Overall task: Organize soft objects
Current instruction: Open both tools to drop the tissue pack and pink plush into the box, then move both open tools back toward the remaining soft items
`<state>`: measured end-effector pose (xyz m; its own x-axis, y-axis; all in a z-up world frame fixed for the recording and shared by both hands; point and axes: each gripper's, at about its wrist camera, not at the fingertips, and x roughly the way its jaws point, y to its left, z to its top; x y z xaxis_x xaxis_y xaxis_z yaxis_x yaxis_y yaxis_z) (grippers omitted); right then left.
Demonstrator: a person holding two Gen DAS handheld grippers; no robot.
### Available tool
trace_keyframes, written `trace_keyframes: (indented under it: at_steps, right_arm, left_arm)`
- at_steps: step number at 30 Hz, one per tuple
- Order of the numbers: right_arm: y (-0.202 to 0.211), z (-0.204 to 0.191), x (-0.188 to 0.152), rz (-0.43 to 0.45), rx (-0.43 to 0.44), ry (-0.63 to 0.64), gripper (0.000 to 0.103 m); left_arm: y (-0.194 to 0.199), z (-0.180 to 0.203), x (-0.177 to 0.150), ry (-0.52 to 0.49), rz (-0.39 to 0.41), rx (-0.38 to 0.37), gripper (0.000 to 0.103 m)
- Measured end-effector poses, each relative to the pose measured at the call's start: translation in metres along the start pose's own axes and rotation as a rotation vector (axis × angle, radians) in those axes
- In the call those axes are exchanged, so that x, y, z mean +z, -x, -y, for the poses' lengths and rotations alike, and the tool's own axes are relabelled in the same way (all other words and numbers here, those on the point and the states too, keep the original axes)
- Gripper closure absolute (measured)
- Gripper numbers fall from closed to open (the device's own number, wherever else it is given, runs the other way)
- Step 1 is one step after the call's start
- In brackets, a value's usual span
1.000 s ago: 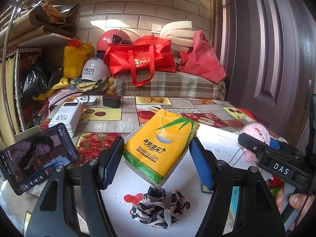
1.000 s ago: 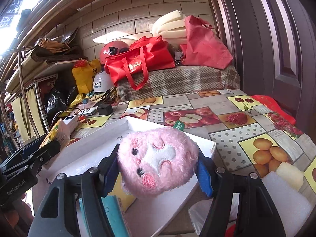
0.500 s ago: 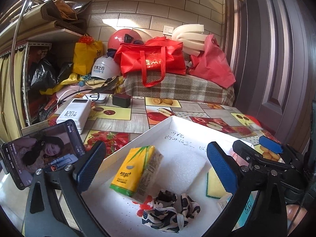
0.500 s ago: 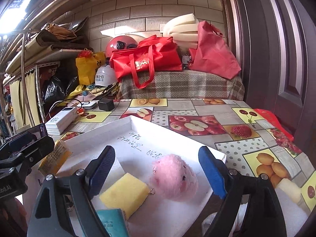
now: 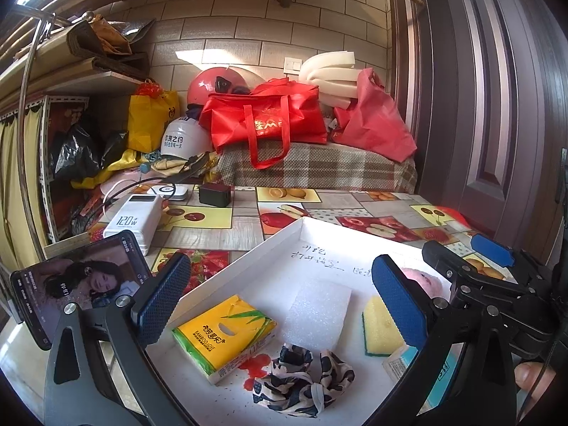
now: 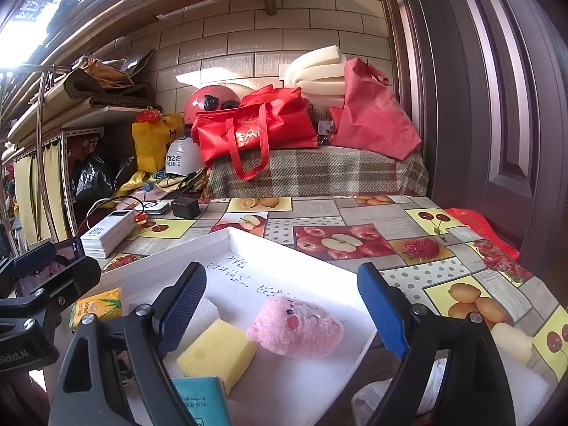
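Pink plush (image 6: 296,326) lies between wide right tongs (image 6: 284,305); left tongs (image 5: 280,301) wide above tissue pack (image 5: 223,335).

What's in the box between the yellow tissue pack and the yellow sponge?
In the left wrist view, a white foam sheet lies in the white box between the tissue pack and the sponge.

The left claw (image 5: 280,305) spreads wide across the lower frame, holding nothing. The right claw (image 6: 284,314) likewise gapes wide and empty at lower centre.
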<state>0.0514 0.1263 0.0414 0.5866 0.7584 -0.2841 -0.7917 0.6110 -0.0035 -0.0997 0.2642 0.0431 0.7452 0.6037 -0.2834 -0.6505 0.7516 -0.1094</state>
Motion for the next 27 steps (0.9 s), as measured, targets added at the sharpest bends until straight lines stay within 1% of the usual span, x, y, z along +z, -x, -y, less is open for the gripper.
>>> trace_keyframes:
  at_steps: [13, 23, 27]
  right_arm:
    - [0.008, 0.002, -0.002, 0.012, -0.002, -0.006, 0.016]
    - [0.036, -0.004, -0.010, 0.039, 0.009, 0.013, 0.016]
    - [0.048, -0.007, -0.015, 0.037, -0.016, 0.024, 0.016]
  left_arm:
    - [0.001, -0.008, 0.000, 0.029, -0.001, 0.010, 0.000]
    - [0.012, 0.004, -0.005, -0.035, 0.016, 0.039, 0.000]
    - [0.016, 0.006, -0.006, -0.044, 0.019, 0.046, 0.000]
